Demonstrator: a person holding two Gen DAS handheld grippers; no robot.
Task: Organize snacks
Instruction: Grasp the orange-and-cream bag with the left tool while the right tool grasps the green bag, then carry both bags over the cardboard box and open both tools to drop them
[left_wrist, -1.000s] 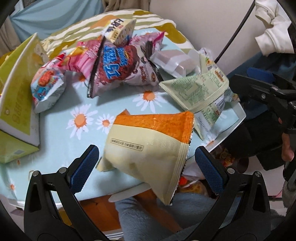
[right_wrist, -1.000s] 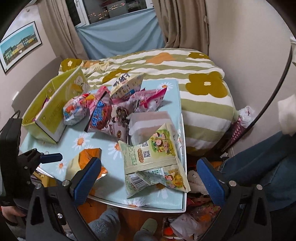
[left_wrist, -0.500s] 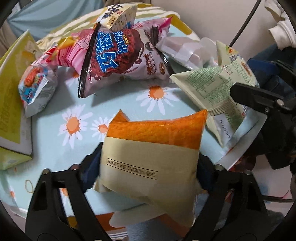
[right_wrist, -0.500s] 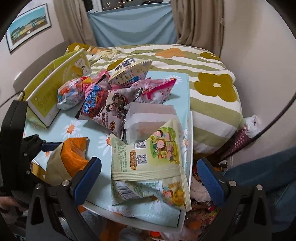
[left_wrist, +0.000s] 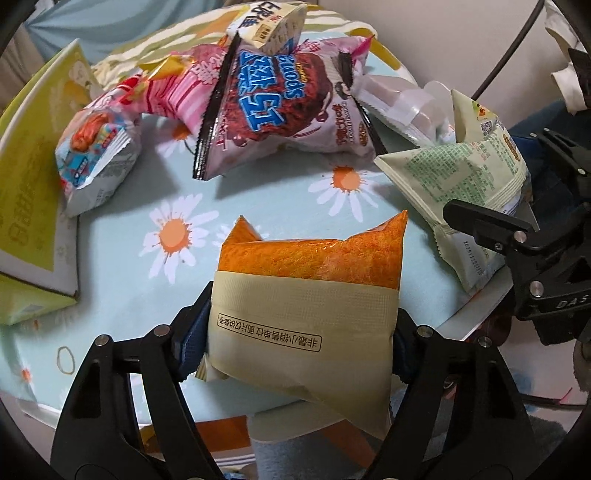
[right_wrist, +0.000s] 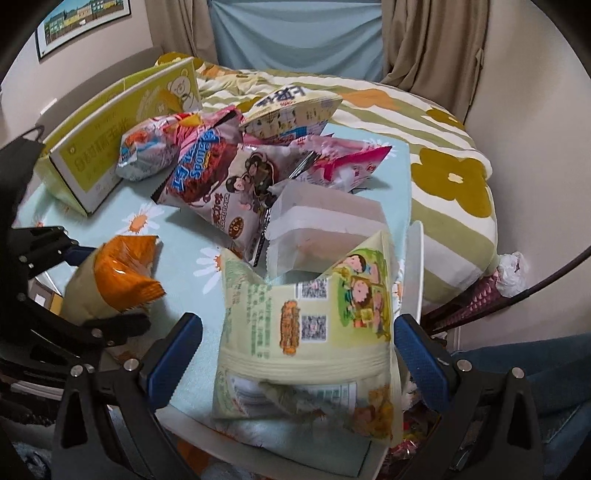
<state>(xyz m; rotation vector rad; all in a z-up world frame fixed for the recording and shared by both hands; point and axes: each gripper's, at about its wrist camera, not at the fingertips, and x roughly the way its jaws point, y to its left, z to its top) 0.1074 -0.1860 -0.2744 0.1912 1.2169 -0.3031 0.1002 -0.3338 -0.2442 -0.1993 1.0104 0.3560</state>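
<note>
The orange-and-cream snack bag (left_wrist: 306, 295) at the near edge of the daisy-print surface (left_wrist: 122, 295) is pinched between the pads of the left hand-held gripper (left_wrist: 295, 343), whose jaws have just been closing on it. Only from the right wrist is the right hand-held gripper (right_wrist: 295, 354) seen, jaws spread wide around the pale green snack bag (right_wrist: 306, 332) without pressing it, while the yellow box (right_wrist: 110, 147) is seen at the far left.

The cream and orange packet (left_wrist: 303, 317) bears a boxed line of Chinese print, 非最小销售单位 图片仅供参考; behind it, the purple chocolate bag (left_wrist: 284, 107) reads "Sponge" above large blue characters, seen upside down; right of the packet, the pale green bag (right_wrist: 314, 325) carries two QR codes; its small print is unreadable.
</note>
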